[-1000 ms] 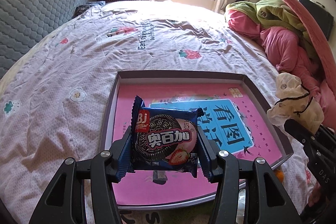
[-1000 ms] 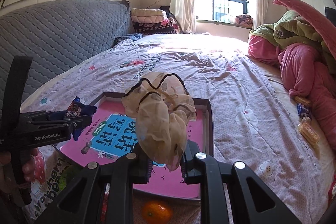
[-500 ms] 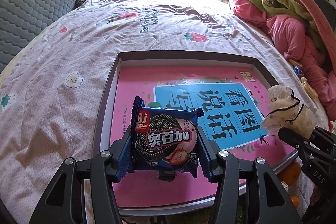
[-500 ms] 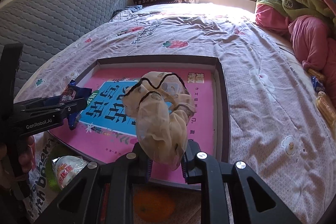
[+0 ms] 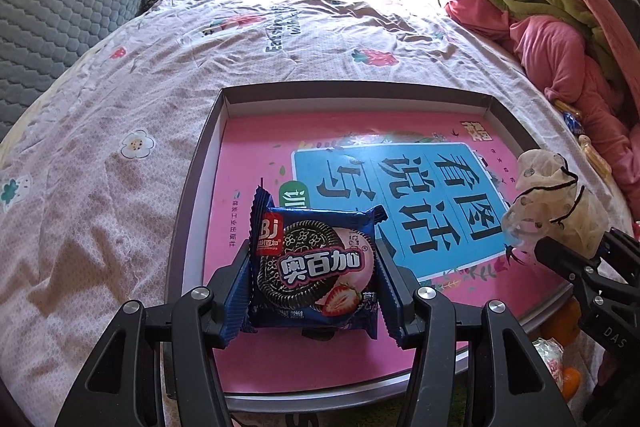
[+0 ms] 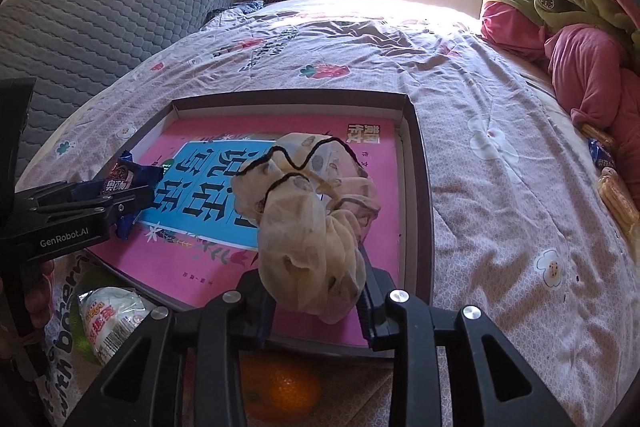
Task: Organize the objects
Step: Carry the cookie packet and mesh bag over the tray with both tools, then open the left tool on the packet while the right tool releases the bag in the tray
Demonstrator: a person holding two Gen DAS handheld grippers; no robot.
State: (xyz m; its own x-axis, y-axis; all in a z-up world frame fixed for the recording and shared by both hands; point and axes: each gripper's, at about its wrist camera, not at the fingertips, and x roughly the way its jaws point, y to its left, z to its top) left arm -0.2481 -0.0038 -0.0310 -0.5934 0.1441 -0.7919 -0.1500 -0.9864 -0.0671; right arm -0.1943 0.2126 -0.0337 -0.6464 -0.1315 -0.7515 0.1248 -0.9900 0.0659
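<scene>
A shallow tray [image 5: 352,87] with a pink and blue printed bottom lies on the bed. Low over its near left part, my left gripper [image 5: 314,269] is shut on a blue cookie packet [image 5: 312,227], which it holds flat by both side edges. Over the near right part, my right gripper [image 6: 316,287] holds a beige scrunchie [image 6: 304,211] with black trim upright. Its jaws are opening, and the puffy fabric still fills the gap and touches both pads. The right wrist view shows the left gripper [image 6: 120,203] and the packet [image 6: 124,175] at the tray's left rim [image 6: 420,187].
An orange [image 6: 276,391] and a white snack bag [image 6: 108,315] lie just in front of the tray. Wrapped snacks [image 6: 616,195] sit on the sheet to the right, beside piled pink and green bedding [image 5: 560,47]. A grey quilted headboard [image 5: 60,7] stands at left.
Both grippers have sunk toward the tray, which now looks larger and closer. The right jaws have widened around the scrunchie. The left grip on the packet is unchanged.
</scene>
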